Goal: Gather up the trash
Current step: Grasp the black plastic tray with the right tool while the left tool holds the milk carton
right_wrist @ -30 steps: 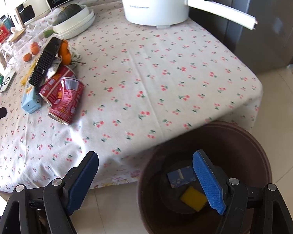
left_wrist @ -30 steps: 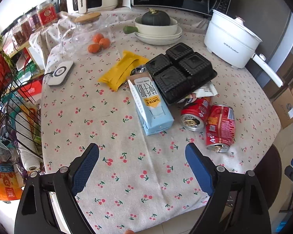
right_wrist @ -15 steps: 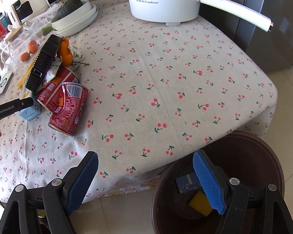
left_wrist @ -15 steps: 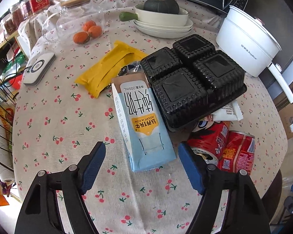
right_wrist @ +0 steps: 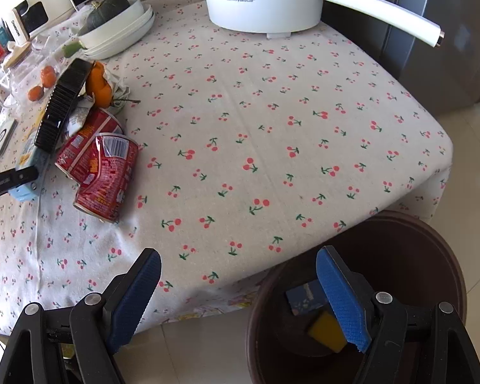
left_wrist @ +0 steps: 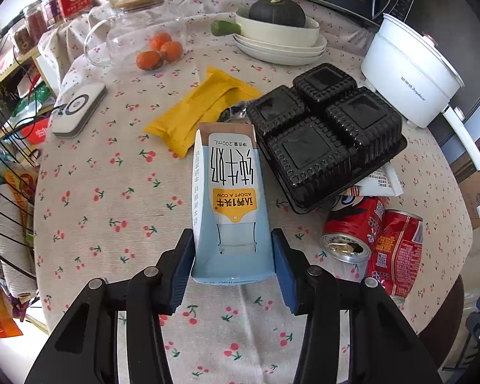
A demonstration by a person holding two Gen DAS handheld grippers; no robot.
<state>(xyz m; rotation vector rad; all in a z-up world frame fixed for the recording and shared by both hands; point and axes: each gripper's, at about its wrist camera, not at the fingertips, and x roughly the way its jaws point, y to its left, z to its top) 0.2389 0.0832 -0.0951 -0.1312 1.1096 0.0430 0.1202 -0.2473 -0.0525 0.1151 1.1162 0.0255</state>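
A light-blue milk carton lies flat on the cherry-print tablecloth. My left gripper is closing on the carton's near end, a blue pad against each side. Beside it lie two crushed red cans, a black plastic tray and a yellow packet. My right gripper hangs open and empty at the table's near edge, partly over a brown trash bin that holds a blue scrap and a yellow piece. The right wrist view also shows the cans and the carton.
A white electric pot with a long handle stands at the back right. Stacked bowls with a dark squash, a glass jar with oranges and a white device sit farther back. A wire rack flanks the table's left.
My left gripper moved forward and down over the milk carton, and its jaws narrowed from wide apart to touching the carton's sides. The right gripper drifted slightly towards the table, still open.
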